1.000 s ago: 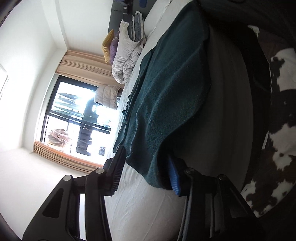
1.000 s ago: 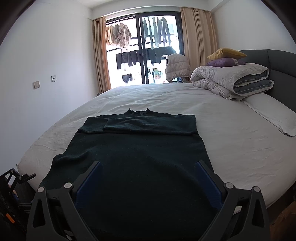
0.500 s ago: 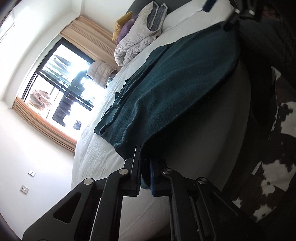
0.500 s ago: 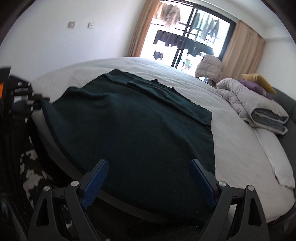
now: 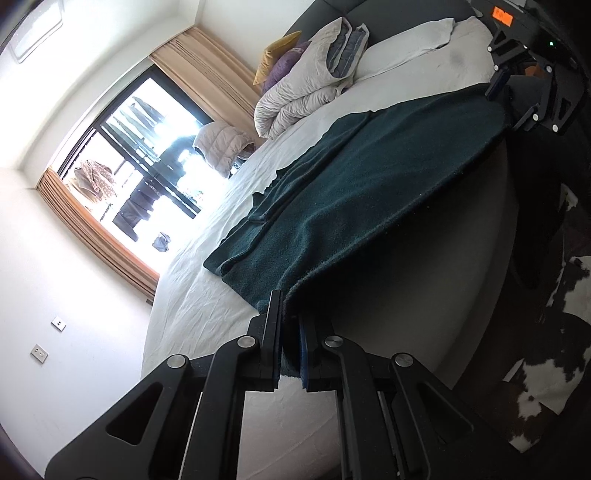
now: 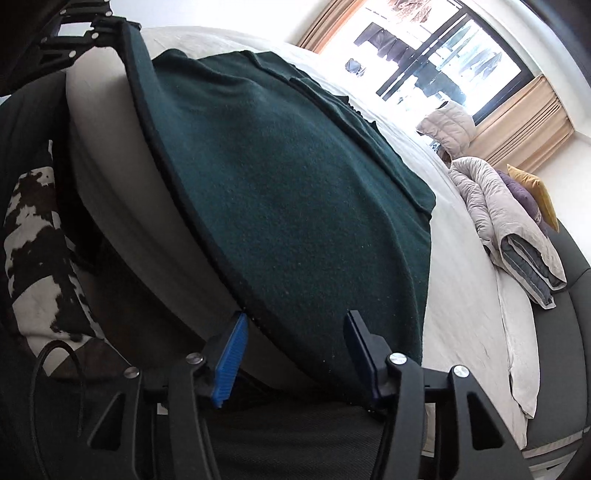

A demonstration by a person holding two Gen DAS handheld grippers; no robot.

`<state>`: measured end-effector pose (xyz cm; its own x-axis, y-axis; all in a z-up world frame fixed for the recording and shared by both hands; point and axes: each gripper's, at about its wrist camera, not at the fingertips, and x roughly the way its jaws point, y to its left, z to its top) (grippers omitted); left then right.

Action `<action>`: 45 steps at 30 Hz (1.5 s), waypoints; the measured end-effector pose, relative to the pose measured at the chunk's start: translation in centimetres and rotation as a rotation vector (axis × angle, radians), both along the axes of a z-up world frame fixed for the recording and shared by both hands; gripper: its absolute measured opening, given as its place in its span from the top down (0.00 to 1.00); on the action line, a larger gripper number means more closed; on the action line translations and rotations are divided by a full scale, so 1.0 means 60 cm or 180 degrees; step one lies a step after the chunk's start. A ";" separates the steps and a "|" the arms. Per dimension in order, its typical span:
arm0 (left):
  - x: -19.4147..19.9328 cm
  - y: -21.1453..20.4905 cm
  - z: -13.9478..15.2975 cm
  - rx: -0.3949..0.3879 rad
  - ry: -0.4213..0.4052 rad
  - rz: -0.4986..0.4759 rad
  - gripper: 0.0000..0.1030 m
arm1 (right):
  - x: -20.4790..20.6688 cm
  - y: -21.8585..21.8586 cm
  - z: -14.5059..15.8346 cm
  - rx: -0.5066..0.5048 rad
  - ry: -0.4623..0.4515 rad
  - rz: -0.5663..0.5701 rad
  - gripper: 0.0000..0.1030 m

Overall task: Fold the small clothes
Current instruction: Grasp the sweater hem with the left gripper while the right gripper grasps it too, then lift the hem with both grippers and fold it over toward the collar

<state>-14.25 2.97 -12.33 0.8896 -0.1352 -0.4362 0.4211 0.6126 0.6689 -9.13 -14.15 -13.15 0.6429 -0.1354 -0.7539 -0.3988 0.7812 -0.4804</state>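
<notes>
A dark green knitted sweater point(image 5: 369, 192) lies spread on the white bed sheet point(image 5: 207, 295), its hem at the bed's near edge and its neck end pointing toward the window point(image 5: 147, 166); the sleeves are folded across its upper part. The left gripper point(image 5: 290, 325) is pressed together on one hem corner of the sweater, and that corner is raised off the mattress so the hem runs as a taut line away from it. The right gripper point(image 6: 295, 350) sits at the other hem corner with its blue-padded fingers point(image 6: 229, 362) half spread; its jaws have just been closing, with the sweater's hem edge between them, though the pads do not visibly press the cloth. In the left wrist view the right gripper point(image 5: 517, 85) appears at the far end of the hem, and in the right wrist view the left gripper point(image 6: 107, 29) shows at the opposite end clamping the cloth. Beyond the sweater, toward the headboard, a folded beige duvet point(image 6: 509, 229) is stacked with a purple pillow point(image 6: 521, 192) and a yellow pillow point(image 6: 535, 188). A brown-and-white cowhide rug point(image 6: 33, 258) lies on the floor below the sweater's hem.
</notes>
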 end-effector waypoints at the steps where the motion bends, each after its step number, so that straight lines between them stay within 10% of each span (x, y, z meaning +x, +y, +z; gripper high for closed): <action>1: 0.000 0.002 0.003 -0.0014 -0.0004 0.0009 0.94 | 0.001 -0.001 -0.005 -0.0080 0.0007 -0.0011 0.49; 16: 0.003 0.019 0.015 -0.0163 -0.0016 0.0102 0.94 | 0.010 -0.071 -0.022 -0.0472 0.0161 -0.0410 0.75; 19: 0.010 0.018 0.013 -0.0163 -0.0025 0.0101 0.94 | 0.007 -0.071 -0.015 -0.0457 0.0162 -0.0403 0.95; 45: 0.148 0.049 0.178 -0.1338 -0.0168 0.0713 0.94 | 0.212 -0.116 0.166 -0.0254 -0.0895 -0.0302 0.96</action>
